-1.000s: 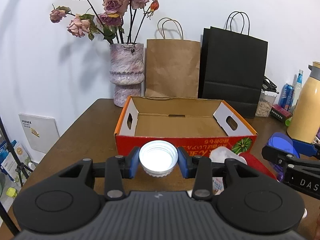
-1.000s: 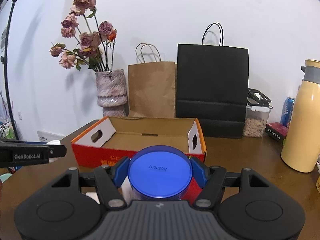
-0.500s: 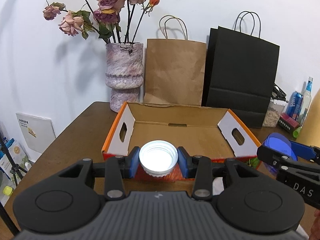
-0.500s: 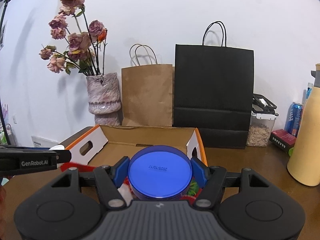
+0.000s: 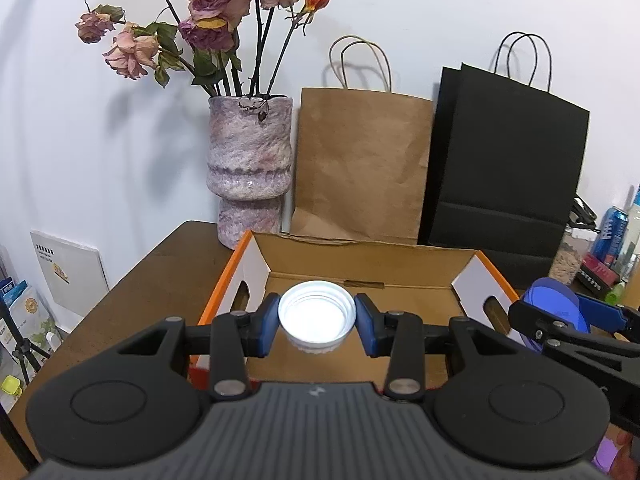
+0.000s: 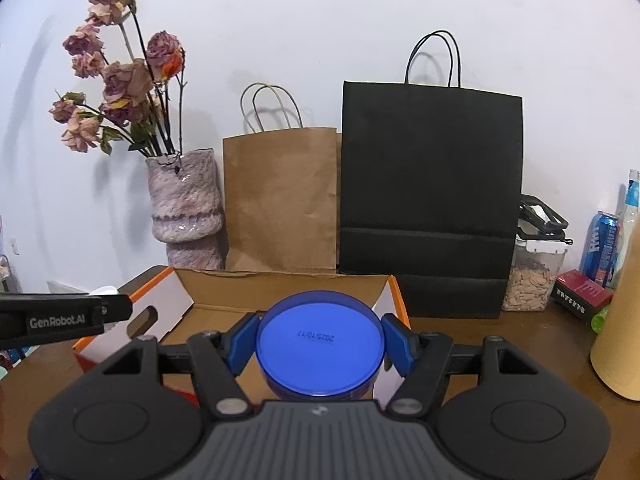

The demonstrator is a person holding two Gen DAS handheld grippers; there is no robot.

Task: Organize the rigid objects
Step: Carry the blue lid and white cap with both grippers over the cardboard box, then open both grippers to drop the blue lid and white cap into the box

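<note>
Here, a white jar (image 5: 317,317) is clamped by the left gripper (image 5: 317,322) and a blue-lidded container (image 6: 319,356) by the right gripper (image 6: 319,344), above the cardboard box (image 5: 404,264).

Black linkage arms with silver pivot screws, blue pads (image 5: 267,322), ribbed grey housing; white "GenRobot.AI" lettering on left gripper (image 6: 60,320); right gripper (image 5: 560,322) lettering apparently cropped.

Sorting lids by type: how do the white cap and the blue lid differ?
The white ribbed plastic cap is small and faces hollow side up; the round blue plastic lid is wider, with its flat, date-stamped face up. The left gripper holds the cap, the right gripper the lid. Both hover over the cardboard box.
</note>
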